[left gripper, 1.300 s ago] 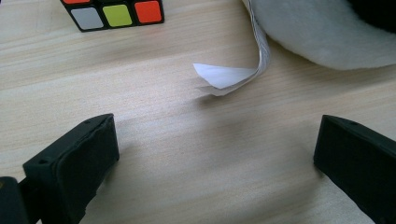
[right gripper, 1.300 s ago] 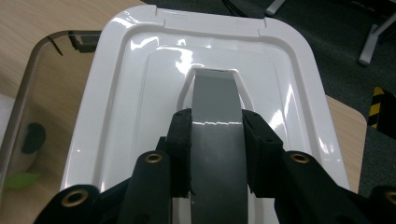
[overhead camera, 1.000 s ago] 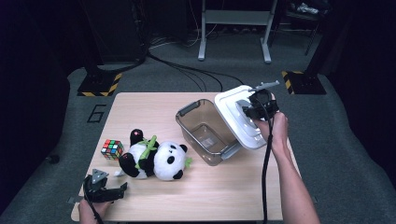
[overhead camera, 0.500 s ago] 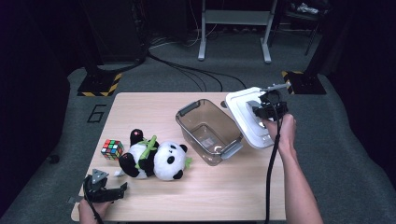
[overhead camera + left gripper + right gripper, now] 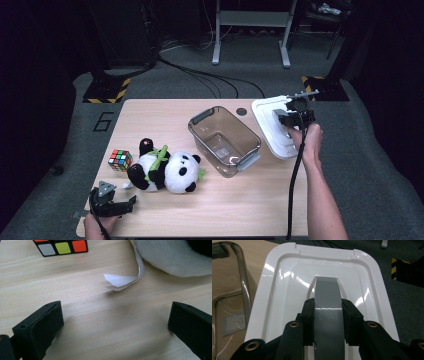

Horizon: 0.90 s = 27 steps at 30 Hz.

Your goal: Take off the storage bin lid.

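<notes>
A white plastic lid (image 5: pixel 268 123) with a grey handle (image 5: pixel 328 295) sits at the table's right edge, partly past it. My right gripper (image 5: pixel 294 119) is shut on that handle, one pad (image 5: pixel 309 312) against each side. Left of the lid stands a clear plastic bin (image 5: pixel 224 140), open-topped and empty. A plush panda (image 5: pixel 166 171) lies at the front left with a Rubik's cube (image 5: pixel 120 159) beside it. At the front left corner my left gripper (image 5: pixel 113 206) rests low over the wood, open, nothing between its jaws. Ahead of it lie the panda's paper tag (image 5: pixel 120 280) and the cube (image 5: pixel 61 246).
The wooden table (image 5: pixel 165 114) bears a printed "6" at its far left. Dark carpet surrounds it, with cables and yellow-black striped feet (image 5: pixel 105 91) beyond the far edge. The bin's wall (image 5: pixel 239 280) stands close to the lid's left rim.
My right gripper has carried the lid to the right and slightly down, away from the bin toward the table's right edge. The left gripper, panda and cube have stayed put.
</notes>
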Each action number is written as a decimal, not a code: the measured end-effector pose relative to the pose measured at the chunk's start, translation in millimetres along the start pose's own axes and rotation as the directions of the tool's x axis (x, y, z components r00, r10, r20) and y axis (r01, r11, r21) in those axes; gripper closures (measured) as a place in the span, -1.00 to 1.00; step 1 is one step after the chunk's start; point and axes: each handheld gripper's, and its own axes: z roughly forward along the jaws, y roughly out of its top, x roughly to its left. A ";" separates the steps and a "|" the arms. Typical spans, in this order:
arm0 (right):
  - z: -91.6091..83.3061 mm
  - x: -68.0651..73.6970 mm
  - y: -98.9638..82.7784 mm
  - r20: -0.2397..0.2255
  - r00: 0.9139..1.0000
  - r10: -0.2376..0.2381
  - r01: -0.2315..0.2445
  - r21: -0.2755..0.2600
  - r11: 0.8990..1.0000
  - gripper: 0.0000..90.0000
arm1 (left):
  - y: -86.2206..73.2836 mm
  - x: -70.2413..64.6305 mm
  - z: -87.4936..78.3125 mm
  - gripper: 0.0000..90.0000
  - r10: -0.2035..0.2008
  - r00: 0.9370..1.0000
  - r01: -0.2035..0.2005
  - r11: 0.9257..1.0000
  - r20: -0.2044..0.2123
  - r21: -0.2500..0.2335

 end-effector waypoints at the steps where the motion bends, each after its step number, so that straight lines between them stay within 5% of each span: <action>1: 3.0 -1.6 -1.3 0.005 1.000 0.001 -0.001 0.002 1.000 0.47 | 0.0 0.0 0.0 -1.00 0.000 1.000 0.000 1.000 0.000 0.000; 13: 34.5 -13.5 -20.2 0.042 0.996 0.078 -0.080 0.049 0.996 0.47 | 0.1 0.1 -0.2 -1.00 0.000 1.000 0.000 1.000 0.002 0.003; 27: 68.7 -10.3 -42.5 0.081 0.993 0.090 -0.098 0.103 0.990 0.47 | 0.2 0.6 -0.6 -1.00 0.007 1.000 -0.007 1.000 0.003 0.009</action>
